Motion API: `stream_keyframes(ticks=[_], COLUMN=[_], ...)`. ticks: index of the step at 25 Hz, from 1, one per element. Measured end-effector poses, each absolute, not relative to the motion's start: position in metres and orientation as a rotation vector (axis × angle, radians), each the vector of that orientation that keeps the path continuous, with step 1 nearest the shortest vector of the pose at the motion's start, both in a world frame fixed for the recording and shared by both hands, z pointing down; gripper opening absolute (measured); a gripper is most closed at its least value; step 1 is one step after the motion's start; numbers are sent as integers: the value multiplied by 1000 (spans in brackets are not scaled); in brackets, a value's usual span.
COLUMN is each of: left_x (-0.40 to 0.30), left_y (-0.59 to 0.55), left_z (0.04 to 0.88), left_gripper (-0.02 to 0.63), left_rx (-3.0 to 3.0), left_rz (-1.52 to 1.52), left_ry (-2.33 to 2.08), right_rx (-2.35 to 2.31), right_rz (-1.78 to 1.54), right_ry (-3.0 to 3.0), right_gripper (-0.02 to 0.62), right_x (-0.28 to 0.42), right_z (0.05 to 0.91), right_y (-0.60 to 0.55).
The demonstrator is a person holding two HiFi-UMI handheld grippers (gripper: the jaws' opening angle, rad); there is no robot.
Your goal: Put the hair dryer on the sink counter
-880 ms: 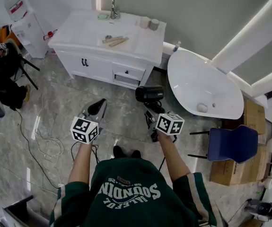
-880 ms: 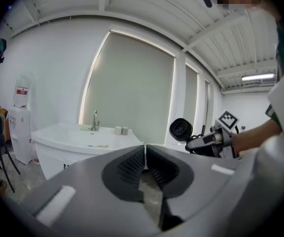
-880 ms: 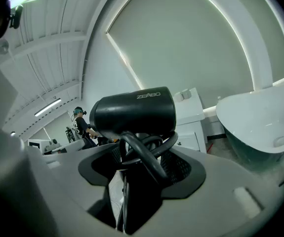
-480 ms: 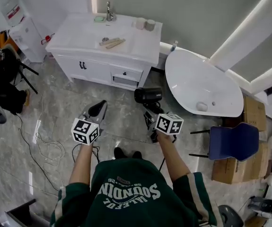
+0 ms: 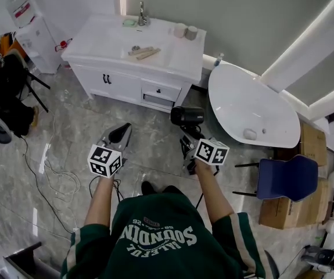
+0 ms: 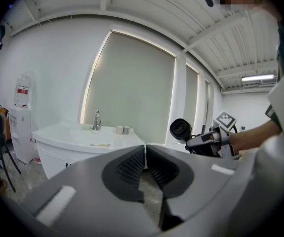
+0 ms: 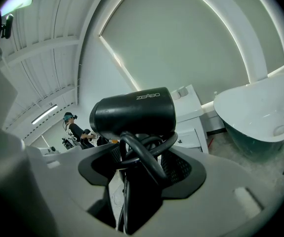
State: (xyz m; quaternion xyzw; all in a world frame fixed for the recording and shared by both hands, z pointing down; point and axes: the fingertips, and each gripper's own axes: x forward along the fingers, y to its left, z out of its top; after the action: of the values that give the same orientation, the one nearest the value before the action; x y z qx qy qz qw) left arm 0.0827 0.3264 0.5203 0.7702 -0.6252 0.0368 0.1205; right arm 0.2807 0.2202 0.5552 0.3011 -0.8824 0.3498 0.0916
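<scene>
Hair dryer [image 7: 134, 112] gripped by wide right claw [image 7: 144, 163]; left claw [image 6: 145, 157] closed.

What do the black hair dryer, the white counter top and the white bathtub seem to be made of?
Black hair dryer: probably matte plastic; its barrel shows soft, dull highlights.
White sink counter top: glossy, perhaps stone or ceramic; smooth, bright surface.
White oval bathtub: likely glossy acrylic or ceramic; light reflects off its inside.
</scene>
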Motion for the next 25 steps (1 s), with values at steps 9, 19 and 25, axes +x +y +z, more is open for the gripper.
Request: stream_keyframes(ticks=[9,19,25], left_x=[63,28,2], left_y=[335,314,272], left_z=[531,537,543], left_gripper=[61,61,61], left_rx=[2218,2186,2191], left_rz=[98,99,125], left_ry=[-1832,-1859,-1845], right_rx=[874,874,880], right_rz=[1074,1028,1053], right_ry=[-2597,-2615,-2607], right_gripper=[259,259,259], right_x=[257,223,192], right_z=[569,570,577], right_y=[228,196,158])
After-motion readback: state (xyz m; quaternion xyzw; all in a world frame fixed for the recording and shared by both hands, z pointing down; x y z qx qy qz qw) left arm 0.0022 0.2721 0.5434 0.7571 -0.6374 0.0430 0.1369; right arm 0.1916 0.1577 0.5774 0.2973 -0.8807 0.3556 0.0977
